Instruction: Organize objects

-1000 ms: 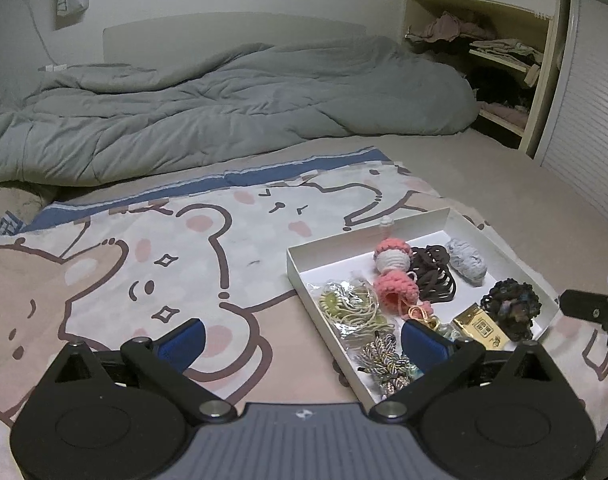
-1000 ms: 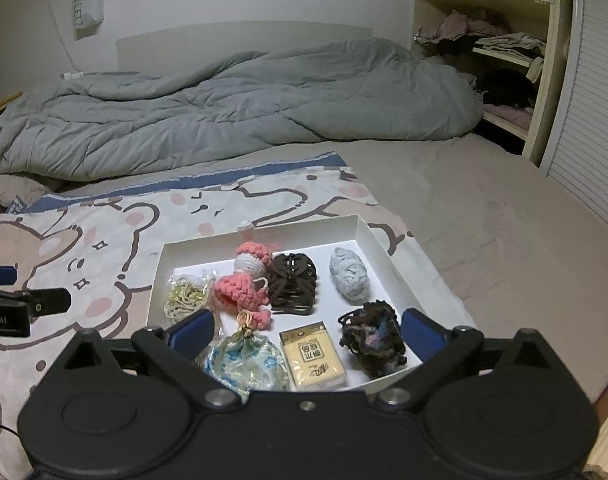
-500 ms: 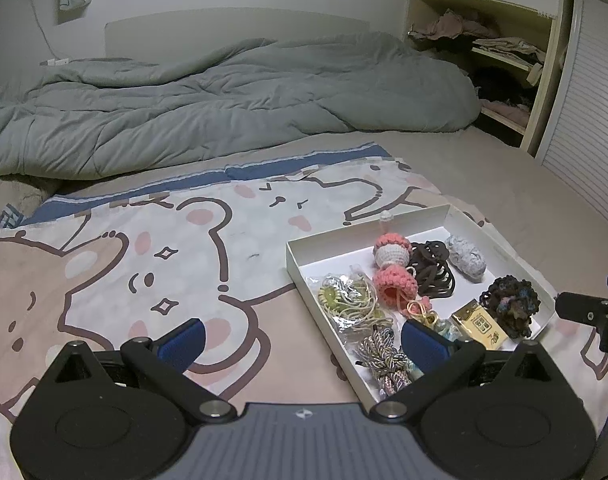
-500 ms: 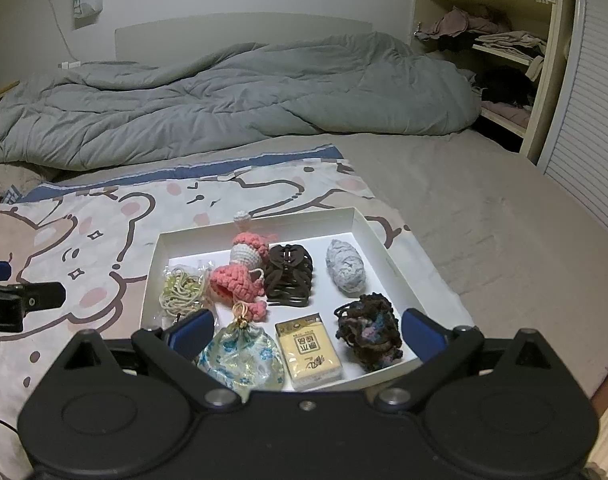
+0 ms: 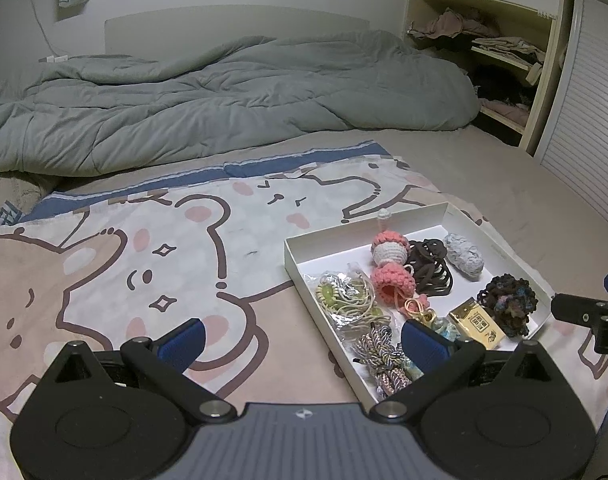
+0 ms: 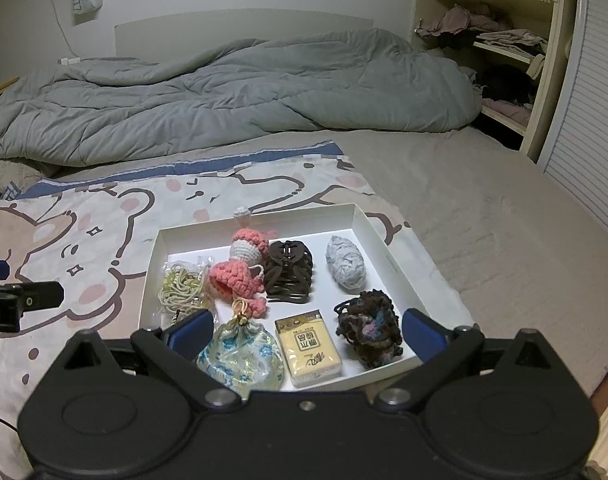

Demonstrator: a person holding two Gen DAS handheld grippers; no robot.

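Note:
A shallow white box (image 6: 260, 219) lies on a cartoon bear blanket (image 5: 152, 256) on the bed. It holds pink crochet pieces (image 6: 240, 276), a brown hair claw (image 6: 290, 276), a grey yarn scrunchie (image 6: 345, 266), a dark multicolour scrunchie (image 6: 369, 328), a yellow packet (image 6: 309, 346), a floral pouch (image 6: 242, 354) and bagged hair ties (image 6: 182, 288). A braided cord (image 5: 379, 354) shows in the left wrist view. My right gripper (image 6: 307, 328) hovers open over the box's near edge. My left gripper (image 5: 302, 340) is open at the box's left edge (image 5: 327, 320), holding nothing.
A rumpled grey duvet (image 5: 232, 96) covers the far half of the bed. Open shelves with clothes (image 5: 499, 52) and a slatted door (image 5: 583, 120) stand at the right. Bare beige mattress (image 6: 483, 208) lies right of the box.
Both views have shifted slightly, with the box sitting a little farther off. Nothing in the box has moved and both grippers stay open.

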